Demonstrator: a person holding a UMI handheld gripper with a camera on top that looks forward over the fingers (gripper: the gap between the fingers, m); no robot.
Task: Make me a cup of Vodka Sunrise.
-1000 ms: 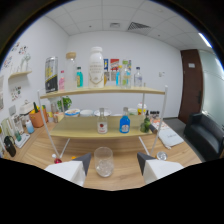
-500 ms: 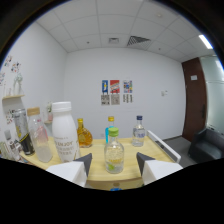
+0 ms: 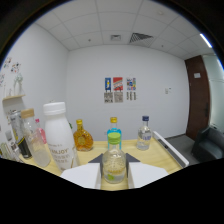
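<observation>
My gripper (image 3: 114,165) is up at the wooden top shelf (image 3: 159,159), open, its white fingers (image 3: 82,175) on either side of a small clear bottle (image 3: 114,161) with a yellow-green cap and green label. That bottle stands on the shelf between the fingertips; I cannot tell whether they touch it. Right behind it is a bottle with a blue label and yellow cap (image 3: 114,131). To the left stand a tall white bottle (image 3: 58,136) and a round amber bottle (image 3: 82,141). A clear bottle with a dark blue cap (image 3: 144,135) stands to the right.
Several clear and dark bottles (image 3: 27,142) crowd the shelf's left end. A white rail (image 3: 172,150) edges the shelf on the right. Beyond are a white wall with posters (image 3: 120,90), a dark door (image 3: 205,95) and a dark chair (image 3: 210,145).
The view has risen from the table and its glass to the top shelf. Over the last half second the gripper has moved closer, and the small clear bottle now stands deeper between the fingers.
</observation>
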